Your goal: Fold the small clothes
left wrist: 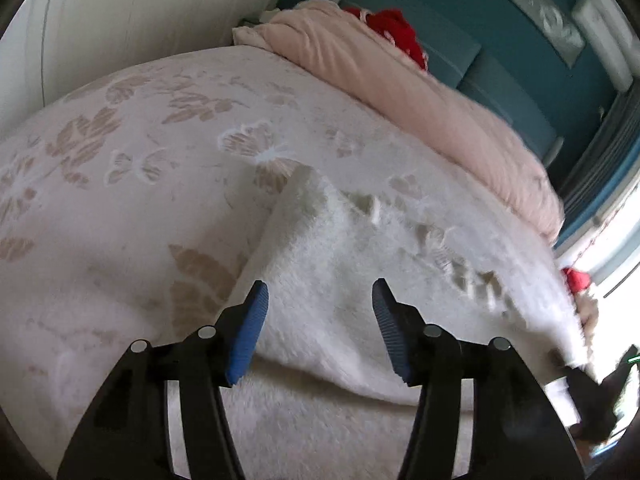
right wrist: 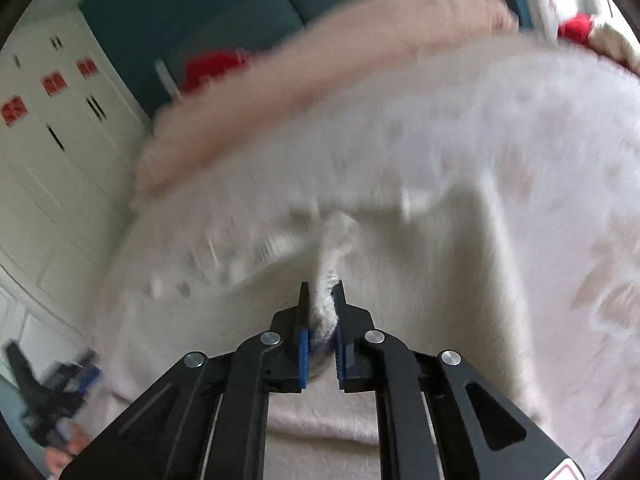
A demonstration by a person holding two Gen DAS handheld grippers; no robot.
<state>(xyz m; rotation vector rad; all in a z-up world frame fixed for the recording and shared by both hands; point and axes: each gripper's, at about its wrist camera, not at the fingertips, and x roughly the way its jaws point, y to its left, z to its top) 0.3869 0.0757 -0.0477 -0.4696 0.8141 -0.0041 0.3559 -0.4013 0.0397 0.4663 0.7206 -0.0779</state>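
Observation:
A white fluffy garment [left wrist: 344, 272] lies on the bed with a fringed far edge. My left gripper [left wrist: 320, 296] is open and empty, its blue pads just above the garment's near left part. My right gripper [right wrist: 322, 300] is shut on a pinched fold of the same white garment [right wrist: 400, 248] and lifts it so the cloth drapes down from the jaws. The right gripper also shows at the right edge of the left wrist view [left wrist: 580, 384]. The left gripper shows blurred at the lower left of the right wrist view [right wrist: 60, 396].
The bed has a cream bedspread [left wrist: 132, 184] with a leaf and butterfly pattern. A rolled pink blanket [left wrist: 420, 96] lies along its far side, with a red item [left wrist: 396, 32] behind it. A teal headboard [left wrist: 500, 40] and white wardrobe doors [right wrist: 52, 152] stand around the bed.

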